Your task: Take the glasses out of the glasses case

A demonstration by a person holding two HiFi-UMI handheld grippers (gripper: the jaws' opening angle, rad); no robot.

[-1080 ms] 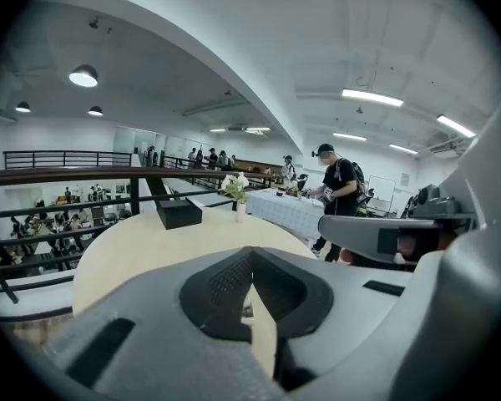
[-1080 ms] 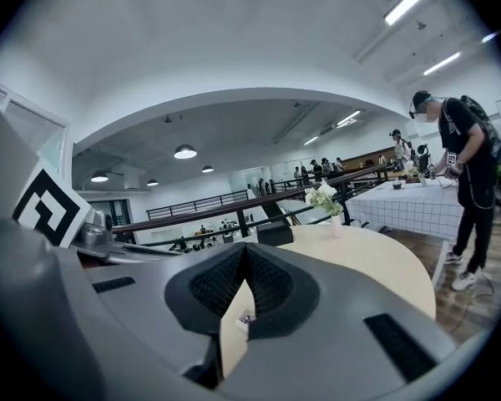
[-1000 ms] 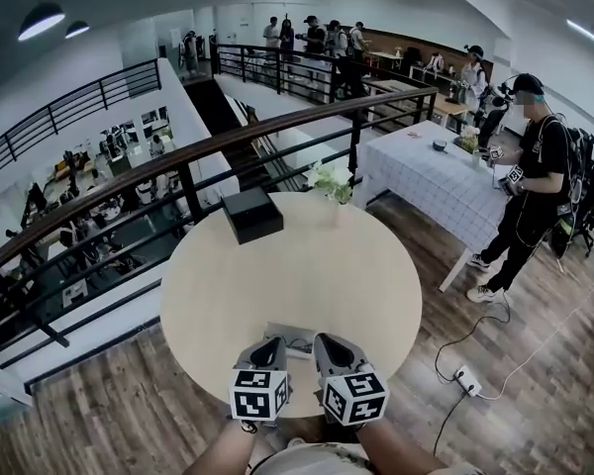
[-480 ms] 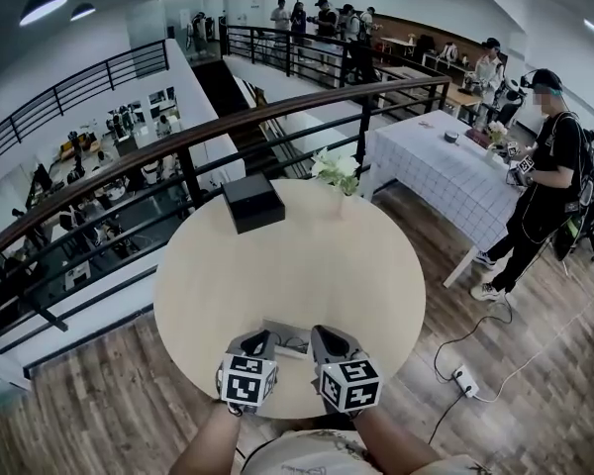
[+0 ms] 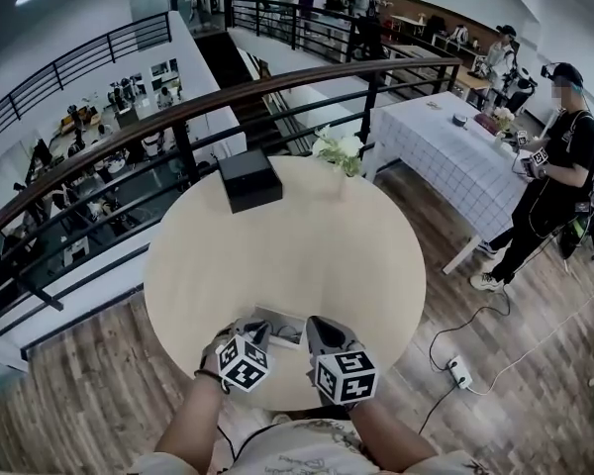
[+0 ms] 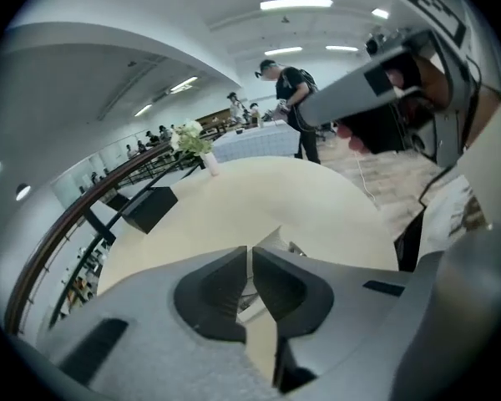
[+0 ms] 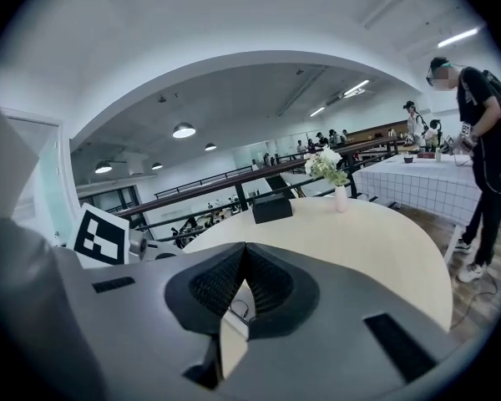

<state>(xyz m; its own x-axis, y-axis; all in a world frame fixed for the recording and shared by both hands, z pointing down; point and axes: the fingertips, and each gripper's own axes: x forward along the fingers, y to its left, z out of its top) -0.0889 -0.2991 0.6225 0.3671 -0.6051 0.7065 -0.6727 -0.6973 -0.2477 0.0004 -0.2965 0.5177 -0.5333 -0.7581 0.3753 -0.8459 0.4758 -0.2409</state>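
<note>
Glasses case lies at the round worktop's near edge; just beside it, left gripper and right gripper have their jaws together.

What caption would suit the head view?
Left gripper and right gripper poised at the glasses case on a round table.

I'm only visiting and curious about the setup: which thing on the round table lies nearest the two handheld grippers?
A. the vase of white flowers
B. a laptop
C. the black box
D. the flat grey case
D: in the head view the flat grey case lies just ahead of the left gripper and right gripper, while the black box and vase stand at the far edge.
</note>
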